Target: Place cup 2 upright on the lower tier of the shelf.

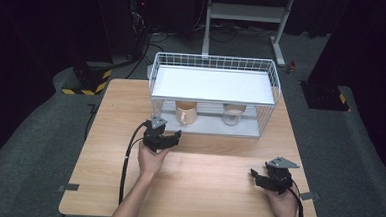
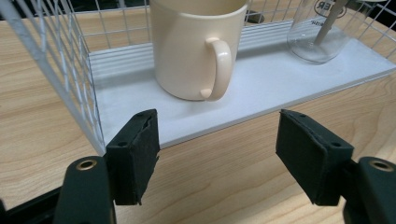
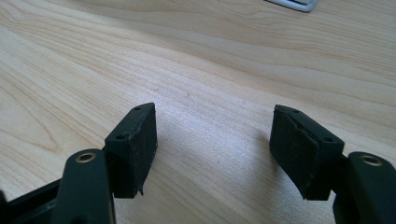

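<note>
Wood-grain tabletop (image 1: pixel 202 179) carries a white wire rack (image 1: pixel 214 69), and on its lower shelf (image 2: pixel 261 88) stands a cream mug (image 2: pixel 187 46), upright, handle turned toward the left gripper (image 2: pixel 217 154), with a clear glass jar (image 2: pixel 322 32) well to its side. That mug looks stiff, smooth, fairly heavy and breakable, so the handle or the rim wall seems the surest hold. Both grippers stand with jaws apart and empty: the left just short of the shelf edge, the right gripper (image 3: pixel 212 149) low over bare wood.
</note>
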